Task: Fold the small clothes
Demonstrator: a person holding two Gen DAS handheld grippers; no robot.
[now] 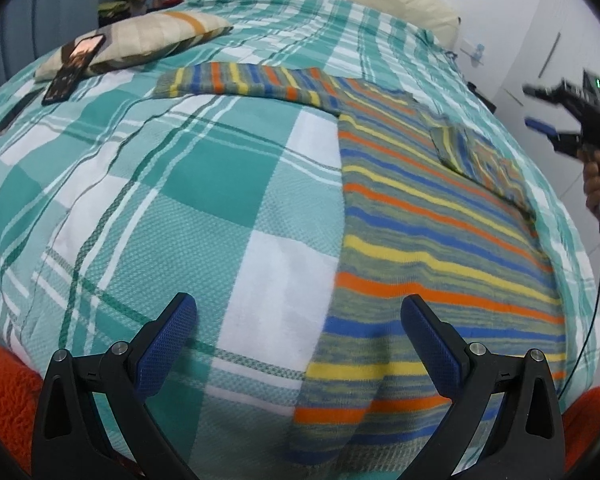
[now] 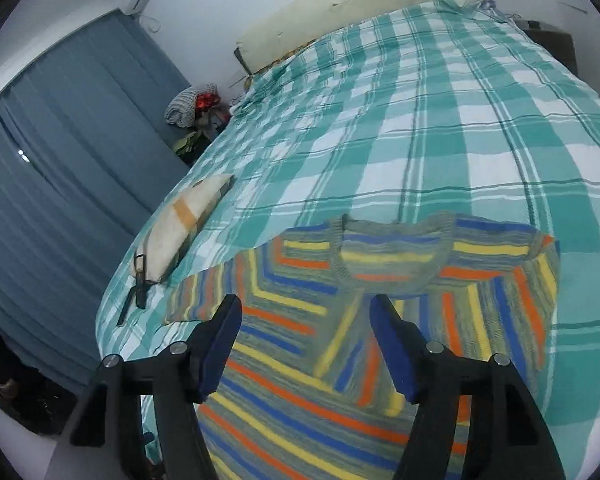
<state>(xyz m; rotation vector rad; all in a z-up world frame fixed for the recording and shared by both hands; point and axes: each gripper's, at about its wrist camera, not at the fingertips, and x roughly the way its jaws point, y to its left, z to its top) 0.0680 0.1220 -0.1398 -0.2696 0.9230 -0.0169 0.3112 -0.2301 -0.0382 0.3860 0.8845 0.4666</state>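
Teal-and-white plaid covers the bed (image 2: pixel 440 128), which fills both views and serves as our folding surface. On its near part we see the striped knitted sweater (image 1: pixel 432 248), laid flat, hem towards us and neckline towards the headboard, so its long axis runs from the near edge of the bed up towards the far pillow. Its right sleeve (image 2: pixel 496 316) is folded in over the chest, while the left sleeve (image 1: pixel 236 82) lies stretched out sideways across the plaid; we judge one sleeve fold done and the other not yet made.

A small cream pillow (image 1: pixel 140 44) sits further up on the left, with a phone (image 1: pixel 74 68) lying partly on it, both well apart from the sweater body.

Our left tongs (image 1: pixel 298 330) hang spread wide over the hem's left corner, gripping nothing, likely placed there to take that side. Our right tongs (image 2: pixel 306 344) are likewise parted and empty, above the chest below the collar; in the left view they appear off to the right of the bed, blurred.
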